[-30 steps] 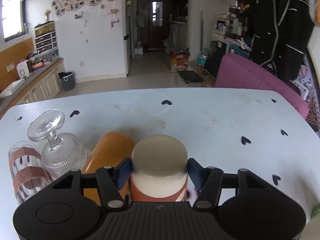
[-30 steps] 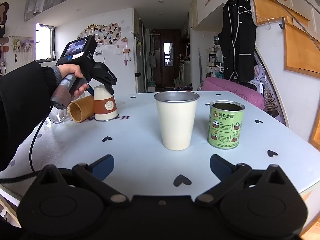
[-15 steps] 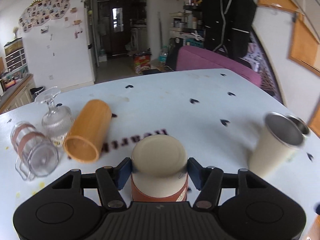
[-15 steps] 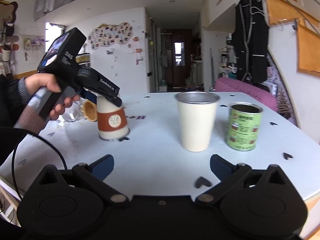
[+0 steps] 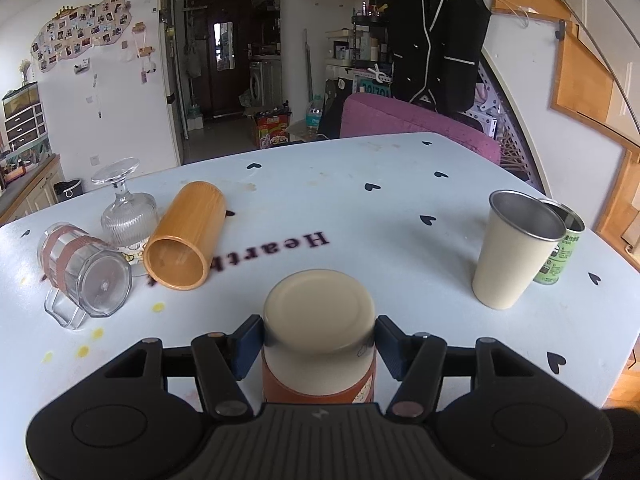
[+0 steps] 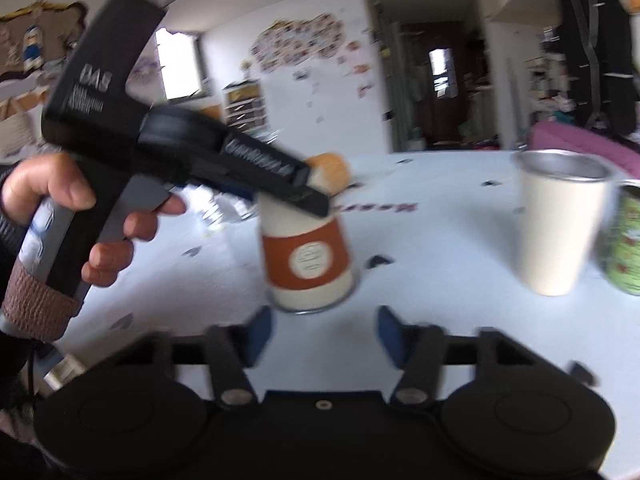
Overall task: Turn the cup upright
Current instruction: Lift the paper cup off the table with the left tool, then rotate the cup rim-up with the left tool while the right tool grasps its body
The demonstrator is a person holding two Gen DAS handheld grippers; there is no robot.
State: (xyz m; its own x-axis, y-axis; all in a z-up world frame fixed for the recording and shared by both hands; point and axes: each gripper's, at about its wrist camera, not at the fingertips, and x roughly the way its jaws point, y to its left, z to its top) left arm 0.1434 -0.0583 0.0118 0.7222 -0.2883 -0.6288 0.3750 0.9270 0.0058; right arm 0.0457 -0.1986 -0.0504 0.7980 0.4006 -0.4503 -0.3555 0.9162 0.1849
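Observation:
A cream paper cup with an orange sleeve (image 5: 319, 340) is upside down, base up. My left gripper (image 5: 319, 344) is shut on it near its base. In the right wrist view the same cup (image 6: 306, 258) hangs tilted just above the table, rim down, with the left gripper (image 6: 280, 184) clamped on its top. My right gripper (image 6: 320, 334) is open and empty, its blue fingertips (image 6: 256, 334) just in front of the cup's rim. That view is blurred.
On the pale blue table (image 5: 360, 216) an orange tube cup (image 5: 184, 236) and a clear mug (image 5: 82, 268) lie on their sides, next to an inverted stemmed glass (image 5: 126, 208). An upright cream metal cup (image 5: 512, 248) and a green can (image 5: 560, 252) stand right.
My left gripper has carried the upside-down cup toward the right gripper and the table's near side. The right gripper has moved in close to the cup and narrowed its opening.

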